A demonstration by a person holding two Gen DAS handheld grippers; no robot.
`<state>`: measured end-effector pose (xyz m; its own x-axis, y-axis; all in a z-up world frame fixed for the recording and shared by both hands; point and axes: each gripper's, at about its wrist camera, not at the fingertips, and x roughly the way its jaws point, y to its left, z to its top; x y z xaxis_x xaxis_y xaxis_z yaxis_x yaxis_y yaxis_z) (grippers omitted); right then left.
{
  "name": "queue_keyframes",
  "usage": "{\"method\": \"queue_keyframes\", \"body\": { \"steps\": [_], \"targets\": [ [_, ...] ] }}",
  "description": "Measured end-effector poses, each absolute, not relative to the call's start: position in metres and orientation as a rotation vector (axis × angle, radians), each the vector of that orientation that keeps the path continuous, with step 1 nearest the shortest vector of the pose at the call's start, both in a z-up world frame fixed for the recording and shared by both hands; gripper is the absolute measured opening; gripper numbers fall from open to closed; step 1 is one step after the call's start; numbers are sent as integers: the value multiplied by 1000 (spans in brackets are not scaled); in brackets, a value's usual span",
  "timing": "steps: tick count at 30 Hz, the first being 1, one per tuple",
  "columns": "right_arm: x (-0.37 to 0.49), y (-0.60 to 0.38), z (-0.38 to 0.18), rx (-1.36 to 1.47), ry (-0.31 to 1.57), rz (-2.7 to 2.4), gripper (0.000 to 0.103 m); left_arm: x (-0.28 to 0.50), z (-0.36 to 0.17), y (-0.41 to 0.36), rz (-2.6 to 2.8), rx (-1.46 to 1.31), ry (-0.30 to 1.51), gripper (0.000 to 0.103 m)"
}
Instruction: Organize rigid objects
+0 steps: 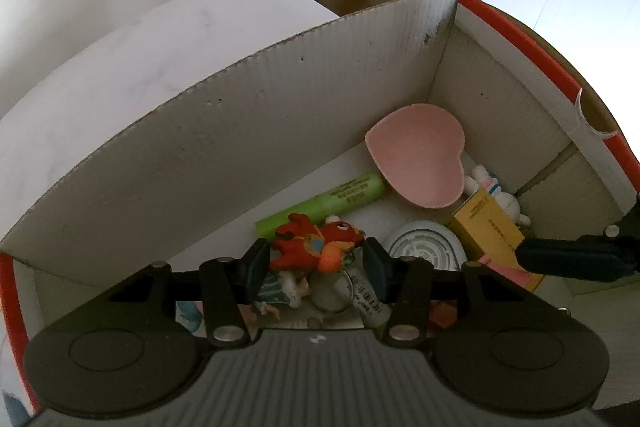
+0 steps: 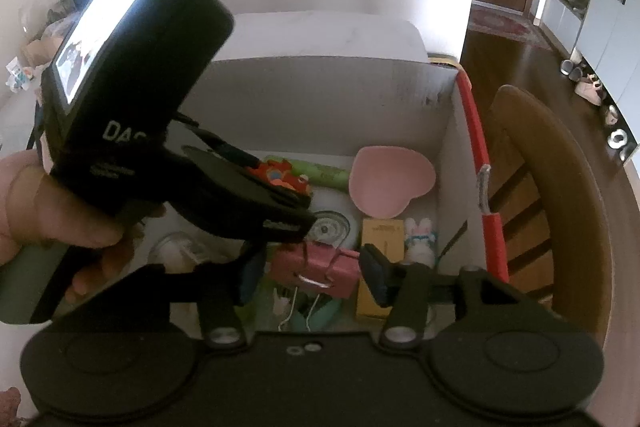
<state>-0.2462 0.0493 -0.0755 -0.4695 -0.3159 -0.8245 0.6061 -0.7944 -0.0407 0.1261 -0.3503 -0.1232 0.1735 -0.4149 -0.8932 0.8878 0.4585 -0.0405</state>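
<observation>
the left gripper (image 1: 316, 261) sat nearest the left wrist lens, its two dark pads closed against the sides of a red and orange toy figure (image 1: 316, 241), which hung between them just above the clutter in the cardboard box (image 1: 240, 131). under the toy lay a small striped figure (image 1: 282, 287) and a clear tube with a barcode label (image 1: 366, 297). a green marker (image 1: 320, 205) lay just behind the toy, along the foot of the box's long wall, and a pink heart-shaped dish (image 1: 418, 161) leaned in the far corner beyond it. to the right of the toy sat a white round grille-faced object (image 1: 422, 247), then a yellow carton (image 1: 486, 227) with a white rabbit figure (image 1: 500, 193) behind it. the tip of the other gripper showed as a dark bar at the right edge of that view.

in the right wrist view, the right gripper (image 2: 312, 273) hovered inside the same box with its jaws standing apart and no pad pressing on anything; a pink clip-like object (image 2: 316, 267) lay below, in the gap between them, and the yellow carton (image 2: 382, 231) sat just beside the right-hand pad. a hand (image 2: 52, 211) gripped the left tool's handle at the left of the picture, and the red toy (image 2: 284, 179) showed at that tool's tip, over the box floor. a wooden chair (image 2: 560, 187) stood outside the box's red-edged right wall
</observation>
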Motion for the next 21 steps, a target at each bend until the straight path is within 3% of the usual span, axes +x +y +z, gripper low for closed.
{"method": "queue_keyframes", "body": {
  "steps": [5,21],
  "targets": [
    [-242,50,-71,1149,450,-2263,62,124,-115,-343,-983,547,996,63],
    [-207,49,-34,1041,403,-2285,82,124,-71,-282,-1017,361,954,64]
  ]
}}
